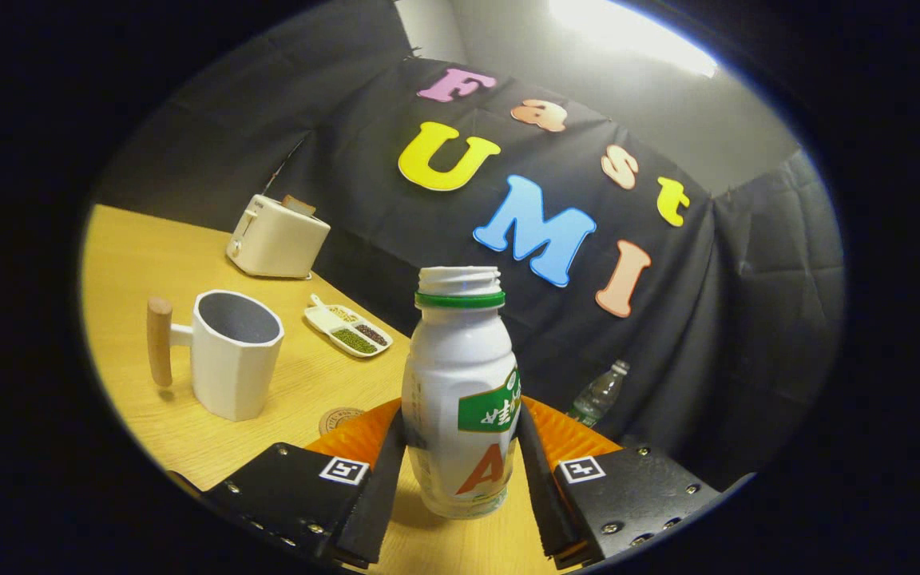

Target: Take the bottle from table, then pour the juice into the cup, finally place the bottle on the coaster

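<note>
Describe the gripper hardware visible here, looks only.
The gripper has two flat, bar-like fingers angling inward. Each sits on a black block body studded with silver screws and carrying one square black-and-white fiducial tag. Ribbed orange pieces show behind the blocks. No cables visible.

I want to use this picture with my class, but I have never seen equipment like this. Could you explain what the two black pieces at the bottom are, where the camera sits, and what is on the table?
The camera rides on a hand-held gripper and looks forward along its two fingers; those are the black pieces. A person carries it; there is no robot arm. The fingers press on both sides of a white juice bottle with its cap off, which looks tilted and lifted off the wooden table. On the table stand a white cup with a wooden handle, a round coaster just ahead of the fingers, a small divided dish of beans, and a toaster further back. A clear plastic bottle sits by the black cloth wall.
</note>
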`<state>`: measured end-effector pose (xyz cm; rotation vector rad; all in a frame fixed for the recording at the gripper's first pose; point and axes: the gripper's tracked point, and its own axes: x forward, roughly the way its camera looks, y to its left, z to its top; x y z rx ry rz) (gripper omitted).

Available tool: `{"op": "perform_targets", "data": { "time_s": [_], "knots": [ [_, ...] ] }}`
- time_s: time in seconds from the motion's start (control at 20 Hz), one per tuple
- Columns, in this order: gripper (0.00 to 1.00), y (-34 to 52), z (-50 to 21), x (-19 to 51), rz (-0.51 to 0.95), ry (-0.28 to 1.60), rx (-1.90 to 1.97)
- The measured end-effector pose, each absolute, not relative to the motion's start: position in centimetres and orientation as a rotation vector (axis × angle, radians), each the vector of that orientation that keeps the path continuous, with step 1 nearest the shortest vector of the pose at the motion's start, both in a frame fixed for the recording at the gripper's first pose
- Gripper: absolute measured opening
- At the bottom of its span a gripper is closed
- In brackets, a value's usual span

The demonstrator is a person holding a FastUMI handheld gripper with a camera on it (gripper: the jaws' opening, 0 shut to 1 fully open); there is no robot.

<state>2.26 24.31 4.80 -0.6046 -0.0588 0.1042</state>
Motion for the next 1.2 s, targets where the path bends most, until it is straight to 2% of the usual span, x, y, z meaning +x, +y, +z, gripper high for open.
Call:
{"op": "perform_targets", "data": {
  "time_s": [0.4, 1.2],
  "knots": [
    [0.72, 26.7, 7.2, 3.1, 0.033, -0.125, -0.95],
    [0.72, 31.6, 7.1, 2.1, -0.052, -0.244, -1.475]
  ]
}}
